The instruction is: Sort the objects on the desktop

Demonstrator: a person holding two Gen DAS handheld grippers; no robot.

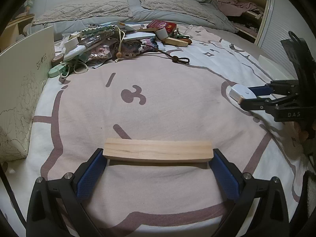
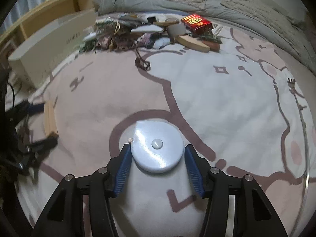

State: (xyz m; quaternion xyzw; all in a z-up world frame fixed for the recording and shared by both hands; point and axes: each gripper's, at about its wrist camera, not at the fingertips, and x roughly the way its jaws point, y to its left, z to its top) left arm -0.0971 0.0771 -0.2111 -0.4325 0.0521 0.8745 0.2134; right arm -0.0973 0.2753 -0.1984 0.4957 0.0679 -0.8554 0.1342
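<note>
Left gripper [image 1: 158,156] clamped on pale rectangular wooden block [image 1: 158,151]; right gripper [image 2: 157,154] closed around round light-blue plastic tape measure [image 2: 157,146].

My left gripper [image 1: 158,158] has matt black plastic arms, blue textured pads [image 1: 89,175], clamped on a pale smooth wood block [image 1: 158,150]. My right gripper [image 2: 158,156] pinches a glossy light-blue plastic tape measure [image 2: 157,148]. Matt pink-white cloth bedsheet [image 1: 158,98]. Far red box [image 2: 196,22] glossy card. Far left, matt paper shoebox [image 1: 21,83].
</note>
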